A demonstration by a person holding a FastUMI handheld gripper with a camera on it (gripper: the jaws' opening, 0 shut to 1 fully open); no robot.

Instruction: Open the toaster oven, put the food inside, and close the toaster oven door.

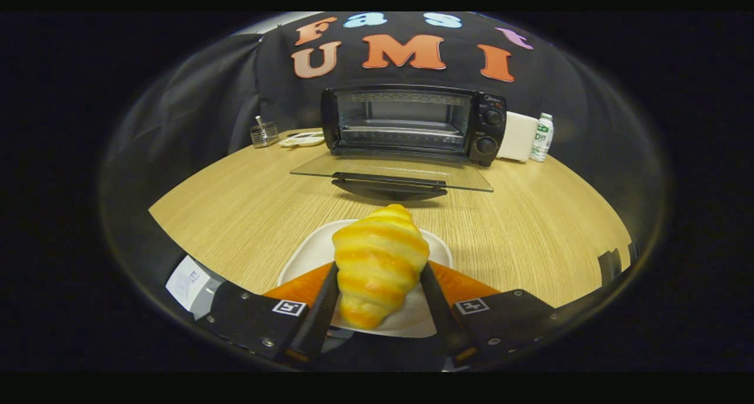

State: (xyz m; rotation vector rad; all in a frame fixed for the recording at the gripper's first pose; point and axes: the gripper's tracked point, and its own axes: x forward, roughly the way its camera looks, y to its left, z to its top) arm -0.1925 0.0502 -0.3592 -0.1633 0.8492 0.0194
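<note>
Surface (pixel 235 204): light wood-grain top, rounded by the fisheye, carrying everything below.
Toaster oven (pixel 412 124): black, at the far side of the surface against the booth wall; cavity lit, wire rack visible inside; two knobs stacked on its right panel.
Oven door (pixel 392 171): glass, dropped fully open and lying flat toward the tool, dark handle along its near edge.
Plate (pixel 306 257): white, just ahead of the tool on the near surface, under the croissant.
Croissant (pixel 377 262): golden with darker bands, pointed end toward the oven, sitting between the two fingers over the plate, well short of the open door.
Tool (pixel 380 289): fingers (pixel 323 310) part-closed, one against each flank of the croissant, gripping it.
White box (pixel 518 136): just right of the oven.
Small bottle (pixel 542 136): white with green label, beside the box.
Metal holder (pixel 264 134): small, left of the oven, near the wall.
Flat white item (pixel 303 139): between holder and oven; too small to identify.
</note>
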